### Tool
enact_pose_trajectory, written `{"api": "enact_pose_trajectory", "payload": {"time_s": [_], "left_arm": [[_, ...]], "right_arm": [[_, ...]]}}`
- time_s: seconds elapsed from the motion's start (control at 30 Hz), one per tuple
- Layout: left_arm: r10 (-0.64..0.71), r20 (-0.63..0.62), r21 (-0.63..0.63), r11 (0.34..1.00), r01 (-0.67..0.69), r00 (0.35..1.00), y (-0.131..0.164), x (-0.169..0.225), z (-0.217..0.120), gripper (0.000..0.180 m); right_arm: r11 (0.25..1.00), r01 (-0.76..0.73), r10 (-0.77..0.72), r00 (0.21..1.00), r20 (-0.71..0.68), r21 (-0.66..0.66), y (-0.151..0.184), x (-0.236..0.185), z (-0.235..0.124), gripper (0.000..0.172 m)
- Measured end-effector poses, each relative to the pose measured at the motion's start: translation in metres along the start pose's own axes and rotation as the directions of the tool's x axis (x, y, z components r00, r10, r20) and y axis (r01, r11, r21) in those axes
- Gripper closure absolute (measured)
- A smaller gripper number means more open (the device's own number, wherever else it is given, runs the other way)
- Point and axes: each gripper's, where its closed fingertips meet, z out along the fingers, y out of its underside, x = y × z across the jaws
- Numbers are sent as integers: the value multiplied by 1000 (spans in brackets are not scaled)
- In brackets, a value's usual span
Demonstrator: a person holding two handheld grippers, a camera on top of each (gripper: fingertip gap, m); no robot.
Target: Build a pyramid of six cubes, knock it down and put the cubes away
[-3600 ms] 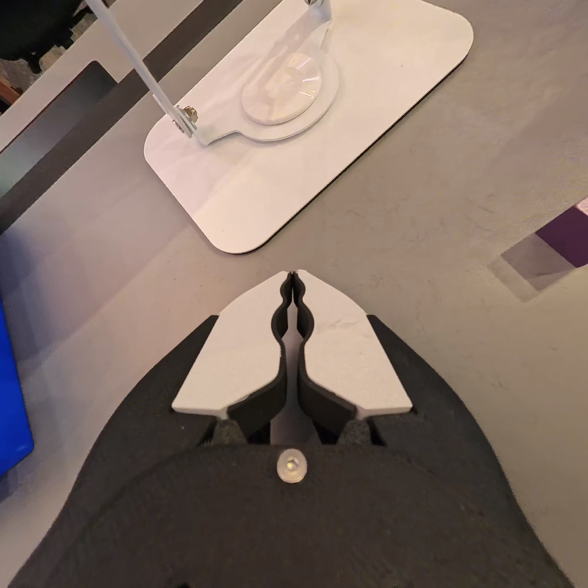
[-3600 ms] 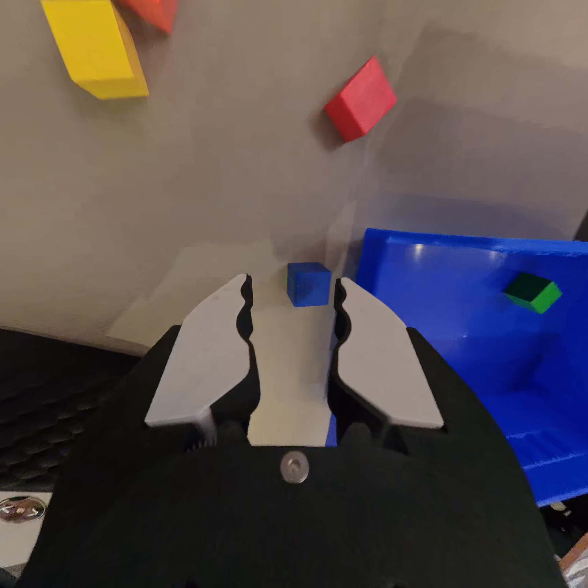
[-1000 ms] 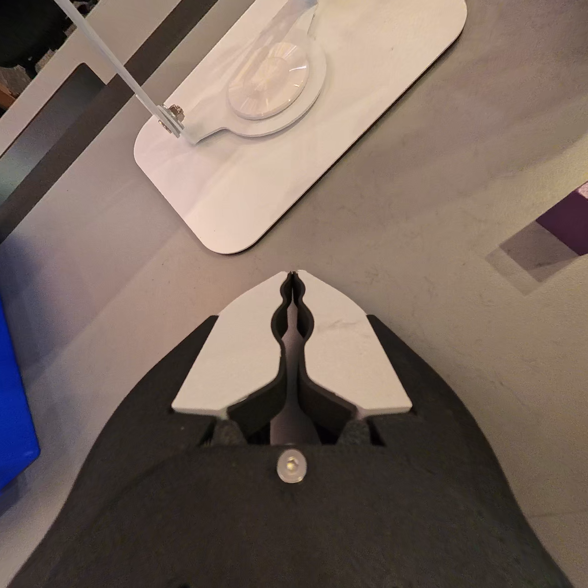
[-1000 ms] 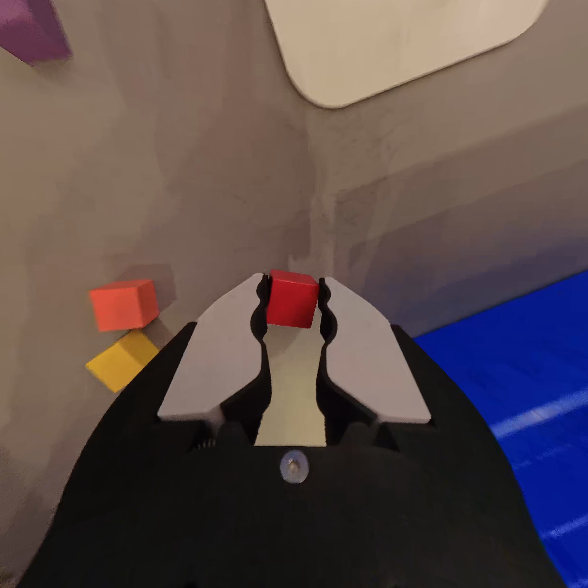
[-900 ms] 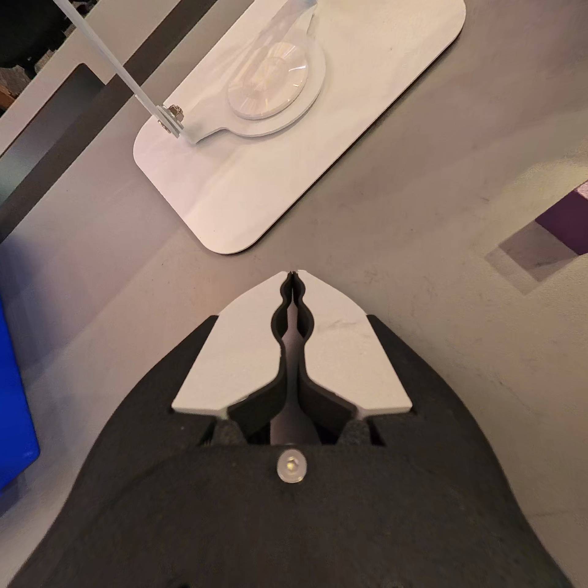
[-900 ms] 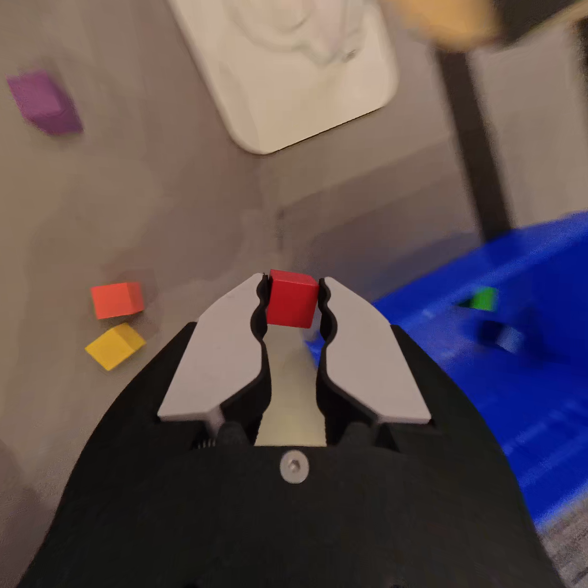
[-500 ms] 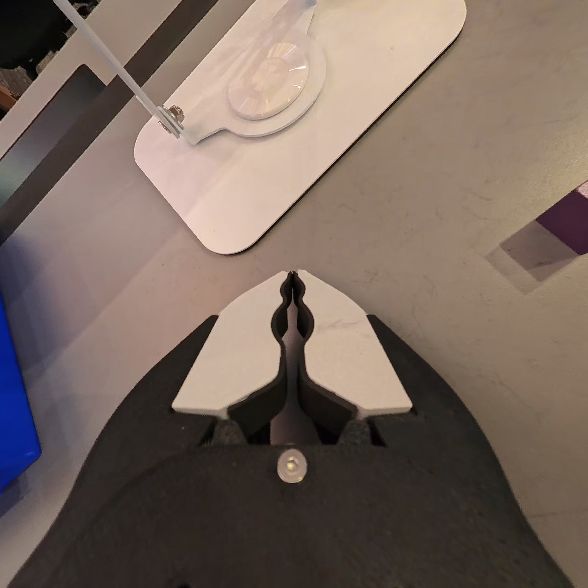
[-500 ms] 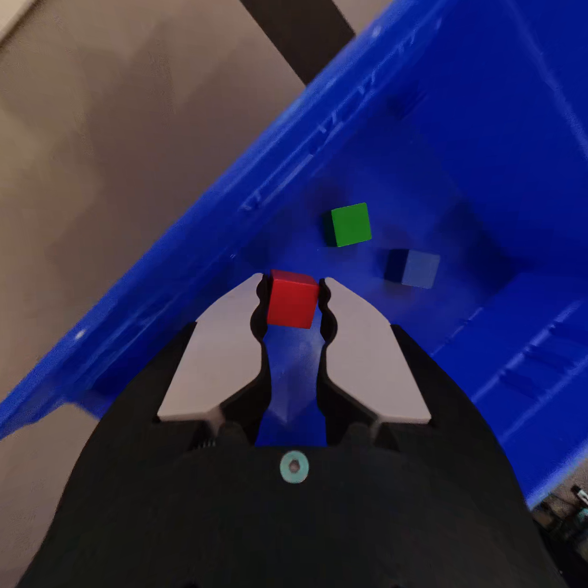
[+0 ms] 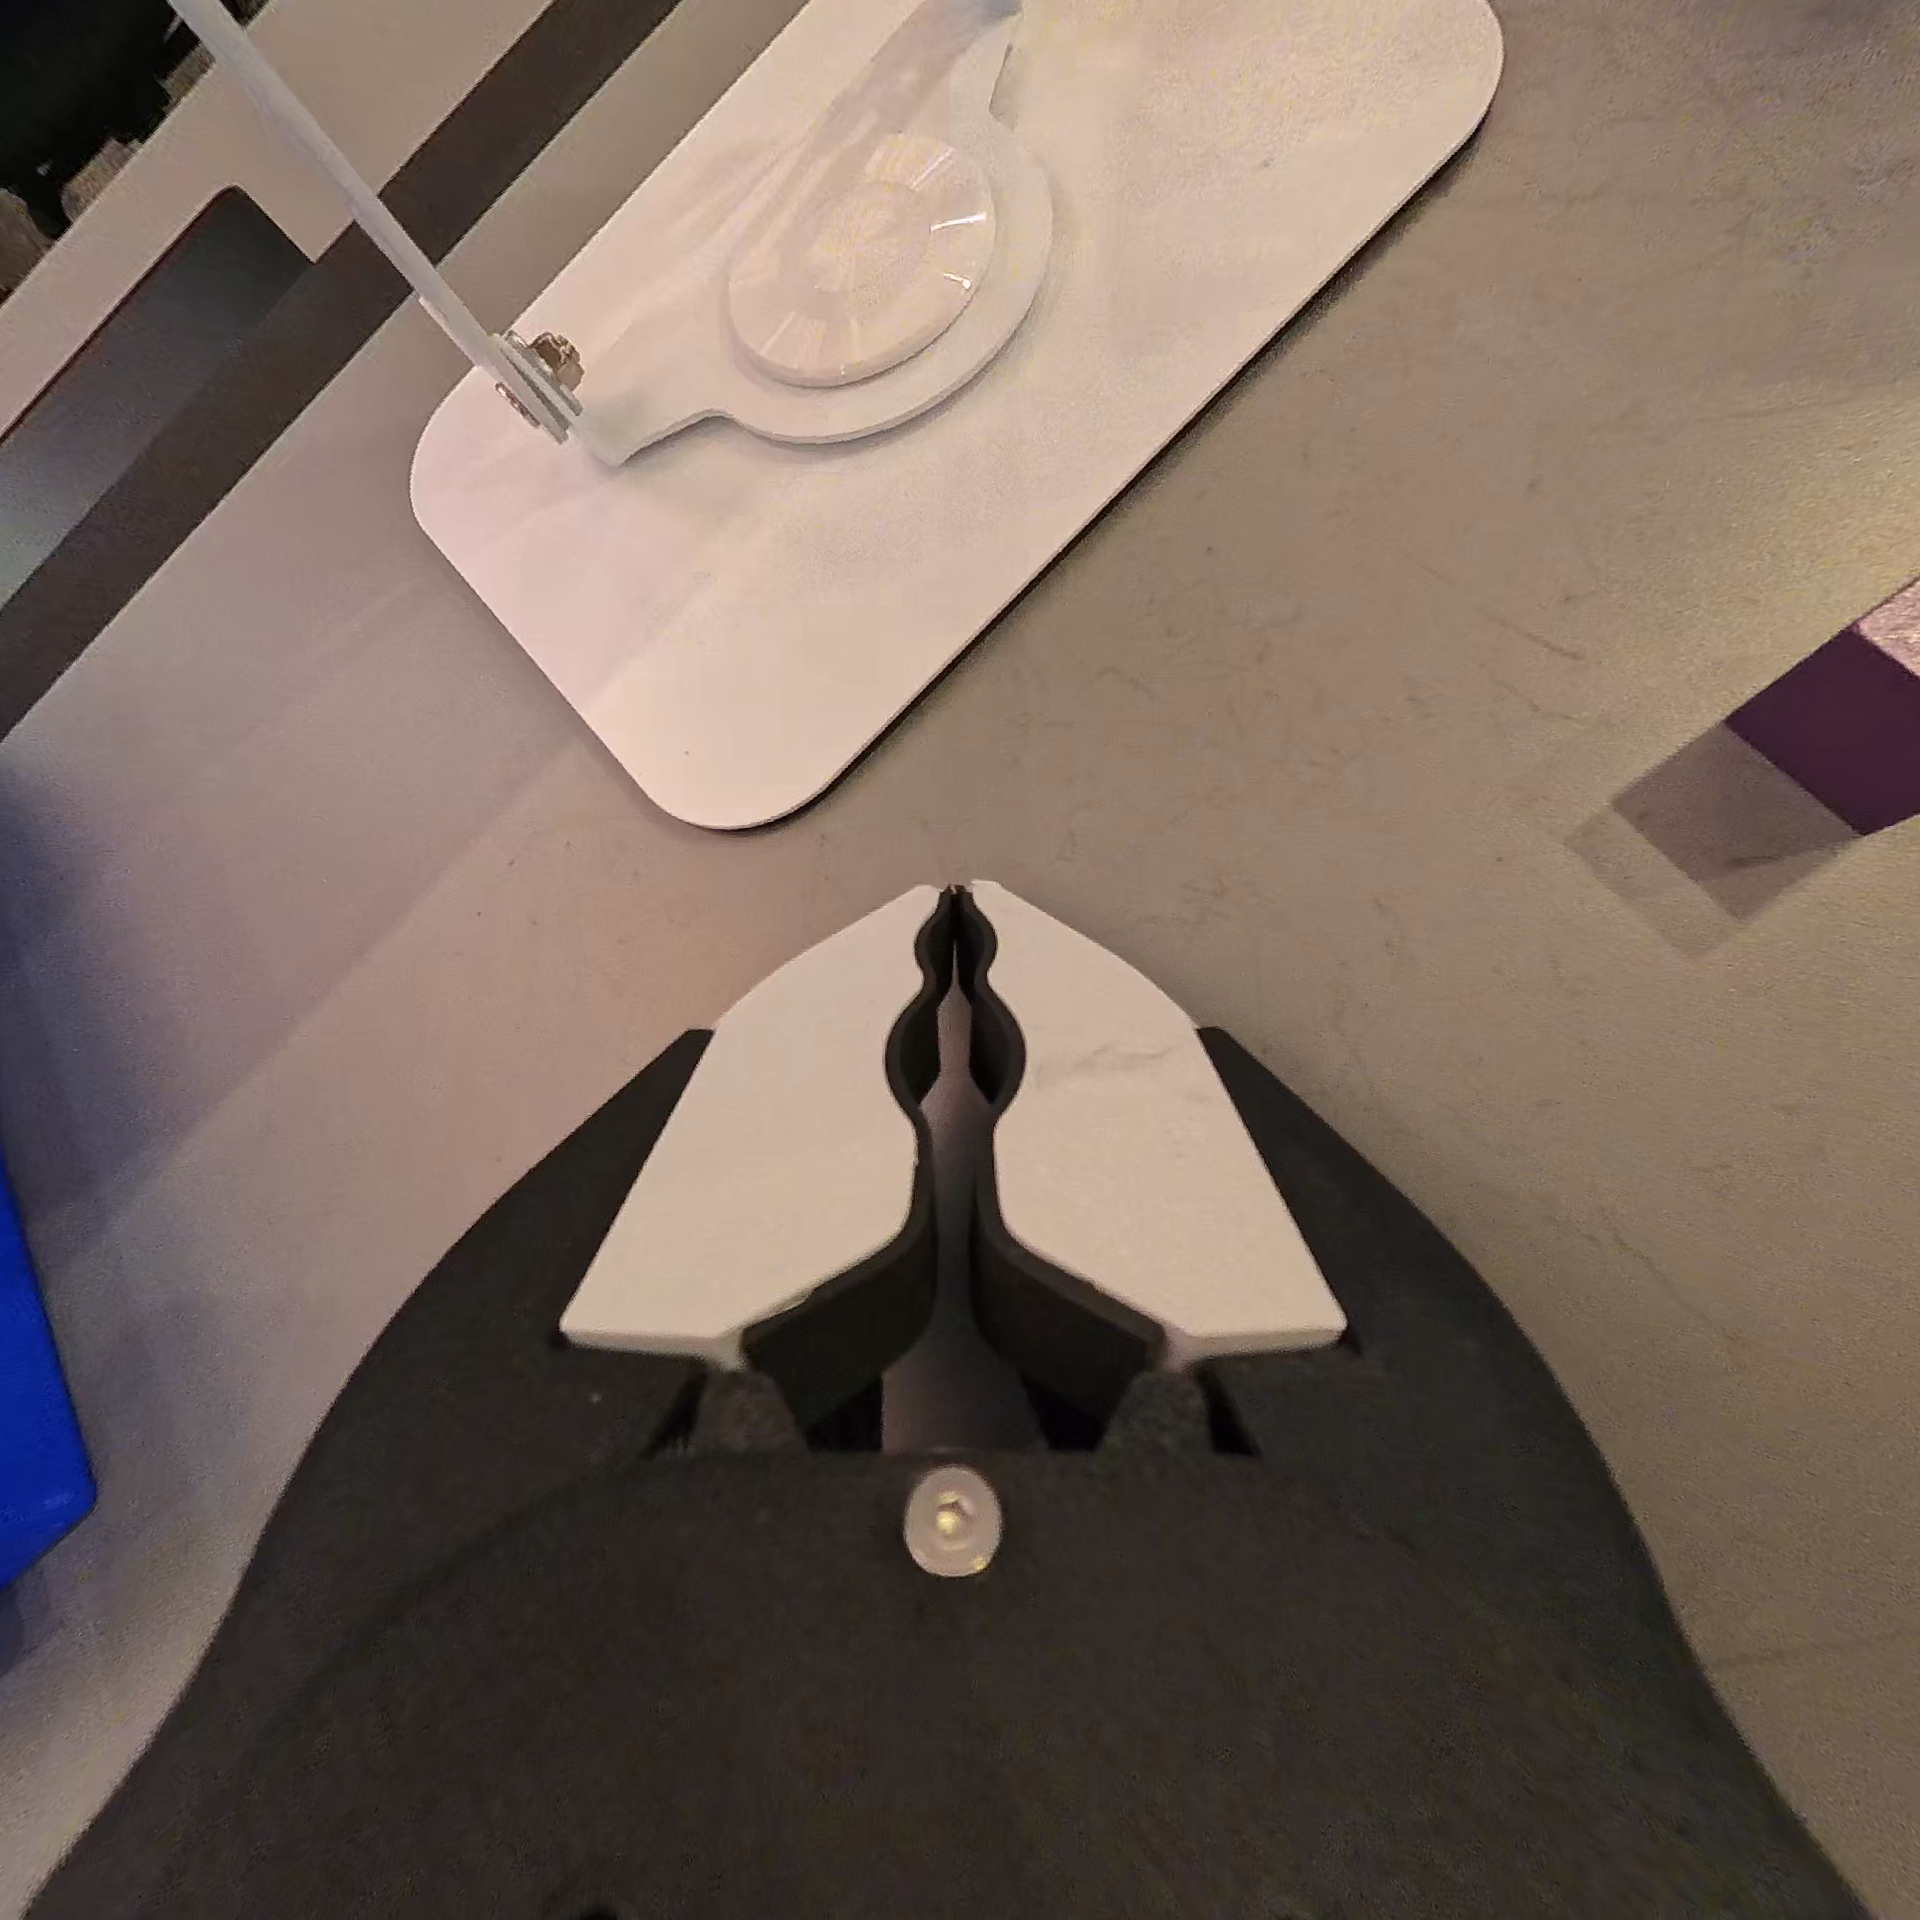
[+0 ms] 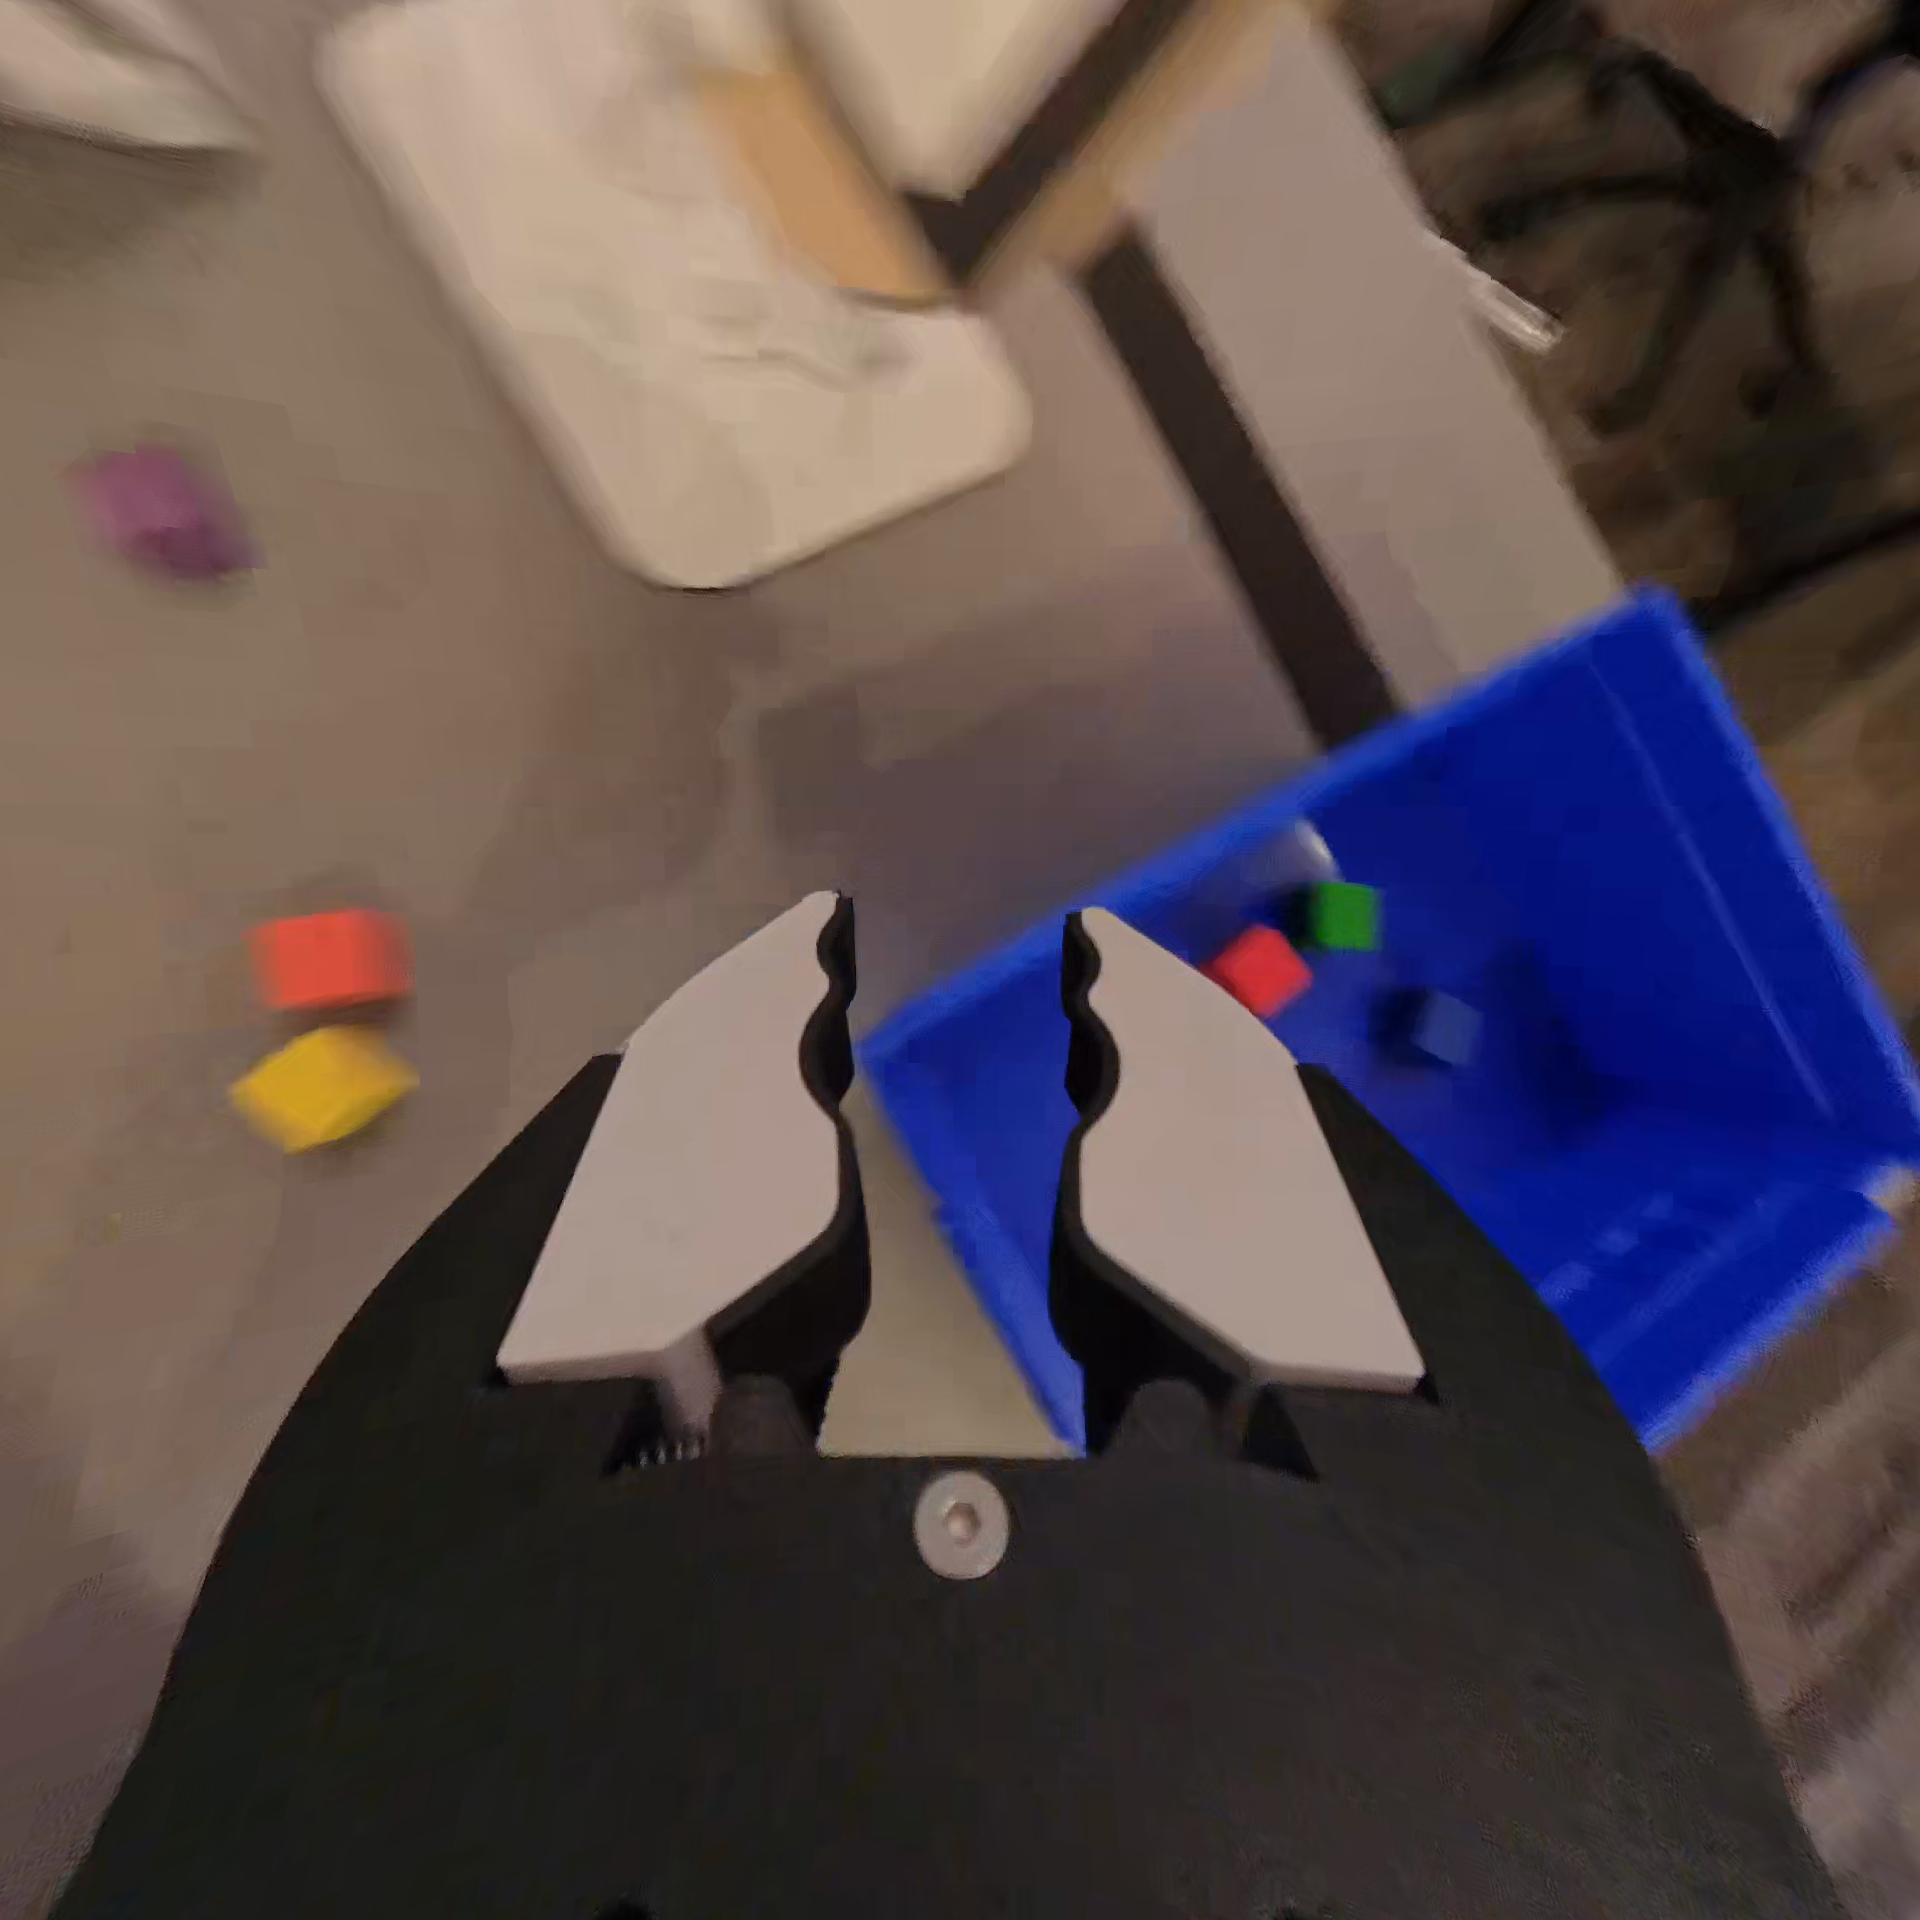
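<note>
In the left wrist view the left gripper (image 9: pixel 954 891) sits nearest, its white fingers (image 9: pixel 810 1122) pressed together at the tips with nothing between them, above the bare grey table (image 9: pixel 1351 644). Beyond it lies a white stand base (image 9: pixel 831 582) with a round disc and a thin slanted arm, and only slivers of the task's things show: a corner of the purple cube (image 9: pixel 1849 748) at the right edge and a strip of the blue bin (image 9: pixel 31 1403) at the left edge. The blurred right wrist view shows much more. The right gripper (image 10: pixel 958 914) stands open and empty, its tips over the bin's near corner. To the left on the table, a yellow cube (image 10: pixel 322 1086) lies just in front of an orange cube (image 10: pixel 330 956), with the purple cube (image 10: pixel 166 514) well beyond them. To the right, the blue bin (image 10: pixel 1662 1226) holds a red cube (image 10: pixel 1259 968), a green cube (image 10: pixel 1342 916) and a dark blue cube (image 10: pixel 1439 1027). The white stand base (image 10: pixel 727 395) lies farthest.
</note>
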Motion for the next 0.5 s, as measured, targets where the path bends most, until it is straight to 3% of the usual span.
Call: {"api": "enact_pose_trajectory", "payload": {"time_s": [0.1,0.2,0.33,0.37,0.4,0.43,0.5], "left_arm": [[-1,-1,0,1000,1,1000,0,0,0,180],[2,4,1,1000,-2,1000,0,0,0,180],[12,15,2,1000,-12,1000,0,0,0,180],[12,16,3,1000,-12,1000,0,0,0,180],[12,15,2,1000,-12,1000,0,0,0,180],[11,13,2,1000,-11,1000,0,0,0,180],[9,10,2,1000,-9,1000,0,0,0,180]], "right_arm": [[993,115,-113,978,174,-2,-2,-92,0,132],[980,170,-132,945,299,-104,22,-156,33,122],[938,230,-116,915,386,-261,60,-197,76,110],[932,235,-109,908,405,-275,64,-203,84,115],[928,249,-121,904,409,-277,66,-208,90,134],[931,270,-161,907,388,-245,62,-208,94,143],[927,282,-176,909,377,-249,60,-205,92,143]]}}
